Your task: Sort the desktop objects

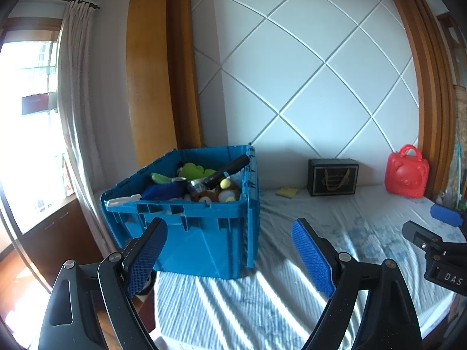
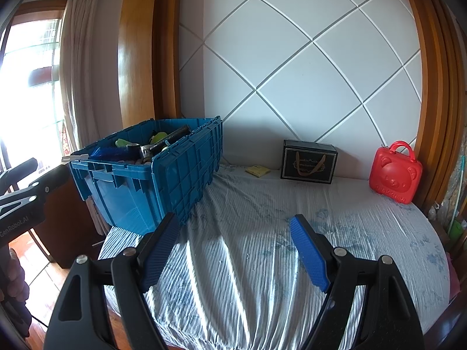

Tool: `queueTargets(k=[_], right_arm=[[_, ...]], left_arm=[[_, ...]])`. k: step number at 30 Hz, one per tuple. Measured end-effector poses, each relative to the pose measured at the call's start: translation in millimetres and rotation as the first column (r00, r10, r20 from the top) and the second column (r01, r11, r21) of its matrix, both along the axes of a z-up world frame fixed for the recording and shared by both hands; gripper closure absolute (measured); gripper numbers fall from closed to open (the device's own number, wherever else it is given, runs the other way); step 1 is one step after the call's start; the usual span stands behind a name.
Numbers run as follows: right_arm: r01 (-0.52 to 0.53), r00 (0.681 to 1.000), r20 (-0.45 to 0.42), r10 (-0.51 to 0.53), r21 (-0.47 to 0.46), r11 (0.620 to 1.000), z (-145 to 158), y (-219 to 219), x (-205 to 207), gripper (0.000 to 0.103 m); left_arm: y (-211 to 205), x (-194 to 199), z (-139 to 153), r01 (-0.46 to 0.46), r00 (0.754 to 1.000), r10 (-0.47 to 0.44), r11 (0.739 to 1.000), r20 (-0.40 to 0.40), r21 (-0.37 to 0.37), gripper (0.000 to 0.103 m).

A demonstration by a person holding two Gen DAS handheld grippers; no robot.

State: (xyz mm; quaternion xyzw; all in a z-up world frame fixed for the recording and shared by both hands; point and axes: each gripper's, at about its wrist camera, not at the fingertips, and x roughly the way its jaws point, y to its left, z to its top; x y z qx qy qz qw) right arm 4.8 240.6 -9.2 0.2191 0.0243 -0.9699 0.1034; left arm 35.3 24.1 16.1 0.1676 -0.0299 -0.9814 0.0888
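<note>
1. Two grippers hang side by side over the striped sheet (image 2: pixel 248 262), both with jaws spread and nothing between them: the left gripper (image 1: pixel 229 227) faces the blue crate (image 1: pixel 186 233), the right gripper (image 2: pixel 235 223) faces bare cloth.
2. That crate stands at the left end of the bed, heaped with things: a black tube (image 1: pixel 227 170) leans on its rim, green plush toys (image 1: pixel 194 170) lie behind it, and a brown plush (image 1: pixel 217 195) sits at the near right corner.
3. Against the padded wall, well apart from the crate, stand a black box (image 1: pixel 332 176) and a red bear-faced case (image 1: pixel 407 172), with a yellow note pad (image 1: pixel 286 191) lying flat beside the box.
4. Risk, as I judge it: the heap is loose, so pulling one item may drag or tip a neighbour, and the tube could roll off the rim.
5. Plush gives under a pinch and may slip out.
6. On soft bedding, the thin pad would be hard to lift; the pads could snag the sheet instead.
7. Both grippers work near each other, so reaching together invites a knock.
</note>
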Motion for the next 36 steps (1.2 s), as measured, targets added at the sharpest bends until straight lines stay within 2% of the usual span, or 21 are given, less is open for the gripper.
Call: queueTargets(k=[36], right_arm=[[0.000,1.000,0.028,0.000,0.008,1.000,-6,1,-10,0.025]], left_arm=[[-2,-7,-4,-0.001,1.000,0.001,1.000,0.014,-0.004,0.015]])
